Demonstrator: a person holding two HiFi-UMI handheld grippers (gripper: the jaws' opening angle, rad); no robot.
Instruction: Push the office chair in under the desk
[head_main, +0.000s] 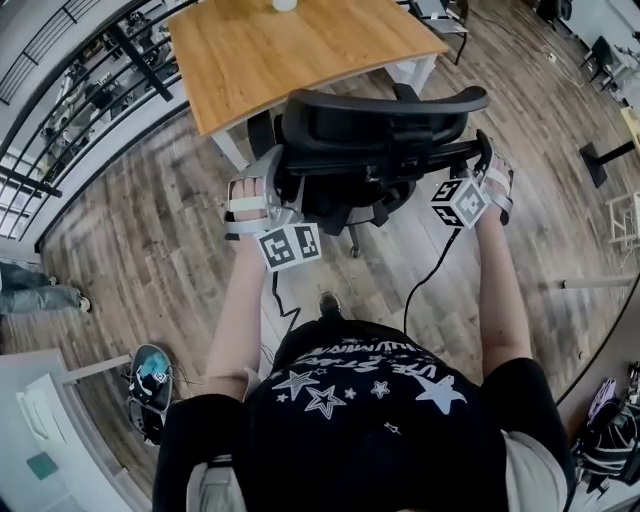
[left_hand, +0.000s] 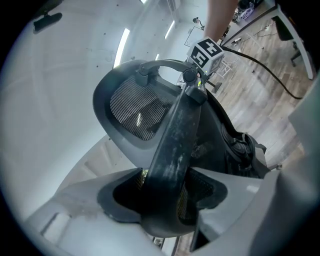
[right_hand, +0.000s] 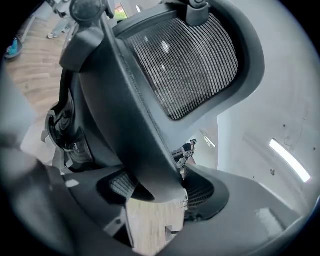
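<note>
Head view: left hand-held gripper (head_main: 274, 188) and right hand-held gripper (head_main: 486, 163) clamp office chair (head_main: 372, 128) sides.

One office chair (head_main: 375, 140), middle of the frame. One wooden desk (head_main: 290, 50), top centre. Two grippers: left gripper (head_main: 272, 180) and right gripper (head_main: 487, 160), either side of the chair. Two marker cubes (head_main: 290, 246), one per gripper. Two black cables (head_main: 425, 275), below the cubes.

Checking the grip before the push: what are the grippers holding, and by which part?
Both hold the office chair by its backrest: the left gripper clamps the left side edge, the right gripper the right side edge.
</note>
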